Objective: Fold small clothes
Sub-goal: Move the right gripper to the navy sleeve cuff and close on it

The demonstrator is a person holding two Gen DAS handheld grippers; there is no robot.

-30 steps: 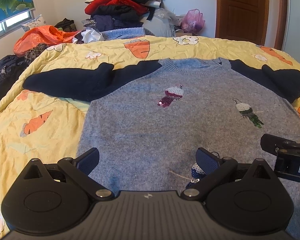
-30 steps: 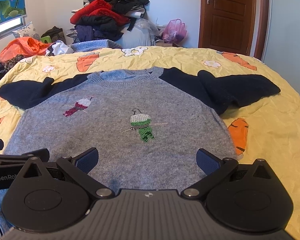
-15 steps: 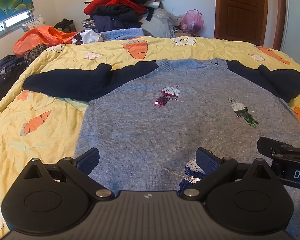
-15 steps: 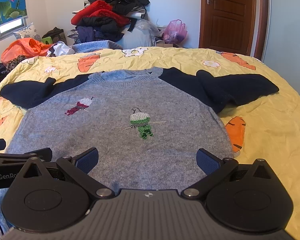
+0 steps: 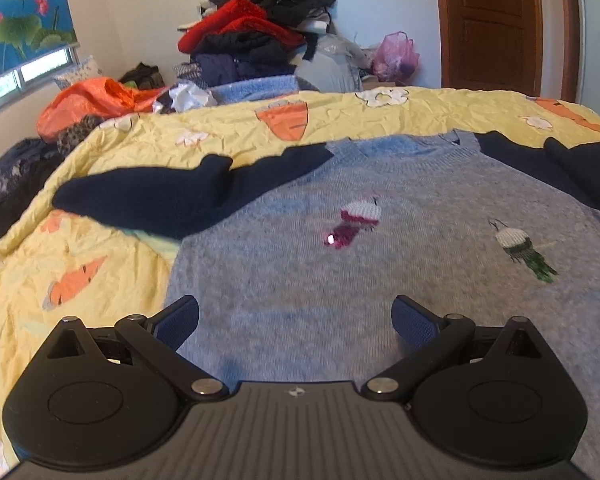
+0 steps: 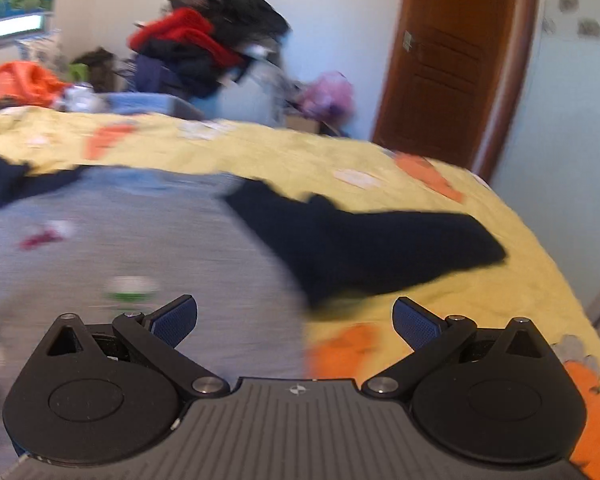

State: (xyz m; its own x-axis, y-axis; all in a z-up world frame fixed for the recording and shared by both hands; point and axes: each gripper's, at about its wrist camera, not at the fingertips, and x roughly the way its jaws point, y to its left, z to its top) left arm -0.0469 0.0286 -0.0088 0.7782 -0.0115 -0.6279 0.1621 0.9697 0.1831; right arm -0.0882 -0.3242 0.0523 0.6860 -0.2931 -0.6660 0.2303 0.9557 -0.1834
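Left wrist view: the left gripper [image 5: 296, 320] hangs low over the lower body of a grey knit sweater [image 5: 380, 280], its 2 blue-padded fingers [image 5: 178, 322] spread wide with nothing between them. The sweater lies face up and flat on a yellow carrot-print quilt [image 5: 100, 248], collar toward the far edge. Its navy left sleeve [image 5: 172, 196] stretches out across the quilt, and part of the other navy sleeve shows at the right edge. 2 sequin figures, 1 pink [image 5: 356, 220] and 1 green [image 5: 520, 252], sit on the chest. A pile of clothes [image 5: 256, 36] rises behind the bed, beside a brown door [image 5: 496, 24].

Right wrist view: this frame is heavily smeared, so fine detail is lost. The right gripper [image 6: 295, 318] is also splayed and empty, its fingers [image 6: 416, 322] straddling the sweater's side edge where grey knit meets quilt. The navy right sleeve [image 6: 380, 248] lies extended ahead and to the right, just beyond the fingertips.

As for progress, no fold is visible: both sleeves are laid outward and the body is unfolded. The garment looks spread and ready, so folding the sleeves in and then the body is all left to do.
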